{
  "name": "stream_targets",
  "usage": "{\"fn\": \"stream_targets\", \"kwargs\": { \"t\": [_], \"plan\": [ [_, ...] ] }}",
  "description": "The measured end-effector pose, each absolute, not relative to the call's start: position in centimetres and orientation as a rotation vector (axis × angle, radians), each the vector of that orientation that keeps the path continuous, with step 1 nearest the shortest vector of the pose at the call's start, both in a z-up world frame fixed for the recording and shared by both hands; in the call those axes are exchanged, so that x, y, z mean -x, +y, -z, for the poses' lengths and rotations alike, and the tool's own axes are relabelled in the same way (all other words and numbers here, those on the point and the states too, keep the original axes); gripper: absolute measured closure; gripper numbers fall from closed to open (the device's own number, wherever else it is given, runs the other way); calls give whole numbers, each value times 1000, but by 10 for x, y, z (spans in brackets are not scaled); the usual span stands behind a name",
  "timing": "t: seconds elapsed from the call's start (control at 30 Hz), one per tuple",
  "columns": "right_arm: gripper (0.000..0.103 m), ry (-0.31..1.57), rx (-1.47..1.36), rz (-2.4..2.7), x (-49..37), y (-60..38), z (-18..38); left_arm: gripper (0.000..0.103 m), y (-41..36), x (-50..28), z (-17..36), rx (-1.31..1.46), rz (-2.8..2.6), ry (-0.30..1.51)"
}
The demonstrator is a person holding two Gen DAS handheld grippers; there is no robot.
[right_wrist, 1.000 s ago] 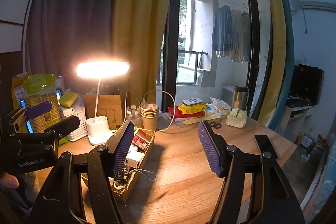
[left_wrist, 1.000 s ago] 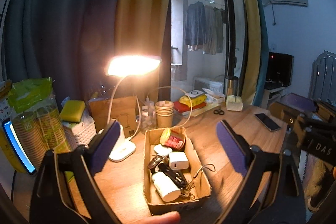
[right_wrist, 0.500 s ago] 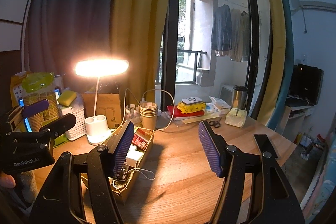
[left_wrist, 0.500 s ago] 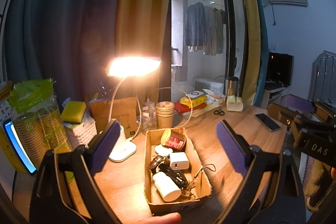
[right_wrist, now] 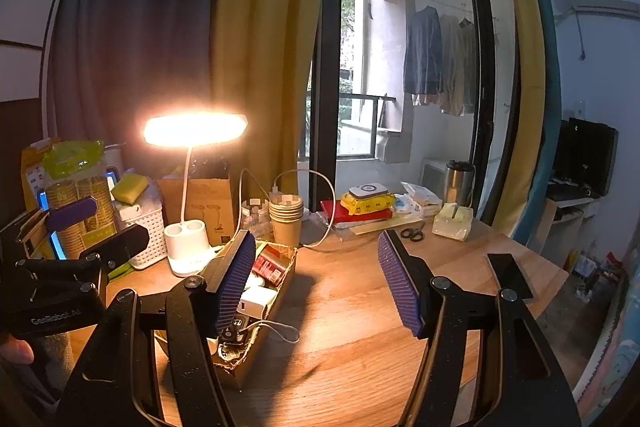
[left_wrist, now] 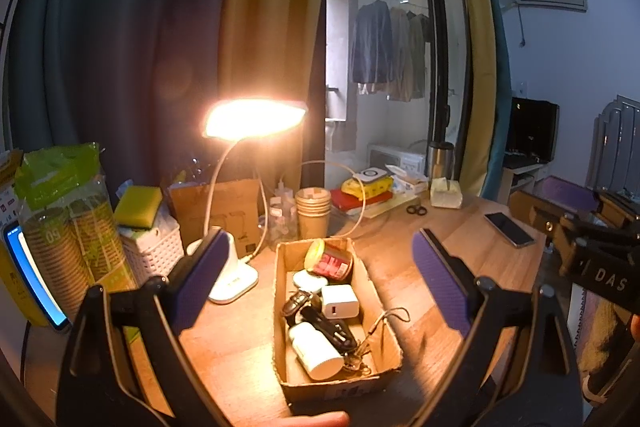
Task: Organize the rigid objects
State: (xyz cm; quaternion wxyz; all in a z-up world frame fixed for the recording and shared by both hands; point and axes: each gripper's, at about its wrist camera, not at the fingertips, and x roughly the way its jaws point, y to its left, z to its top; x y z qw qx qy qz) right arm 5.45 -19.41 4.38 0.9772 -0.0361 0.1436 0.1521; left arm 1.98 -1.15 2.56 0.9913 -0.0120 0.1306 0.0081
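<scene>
Left claw (left_wrist: 316, 279) unmoved, wide and empty over cardboard box (left_wrist: 288, 383), right claw (right_wrist: 316, 287) likewise wide, nothing shifted

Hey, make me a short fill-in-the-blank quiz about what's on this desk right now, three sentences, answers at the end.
1. The white charger plug lies inside the ____ box.
2. The desk lamp is switched ____.
3. The scissors lie on the table beside the yellow ____ box.

Answers: cardboard; on; tissue
</scene>
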Motion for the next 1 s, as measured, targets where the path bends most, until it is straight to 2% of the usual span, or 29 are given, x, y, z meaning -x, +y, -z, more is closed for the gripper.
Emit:
{"fn": "stream_targets", "kwargs": {
  "t": [1.0],
  "plan": [
    [36,291,65,-295,-57,-196,-41,9,-16,-17,-28,-1,-1,241]
  ]
}}
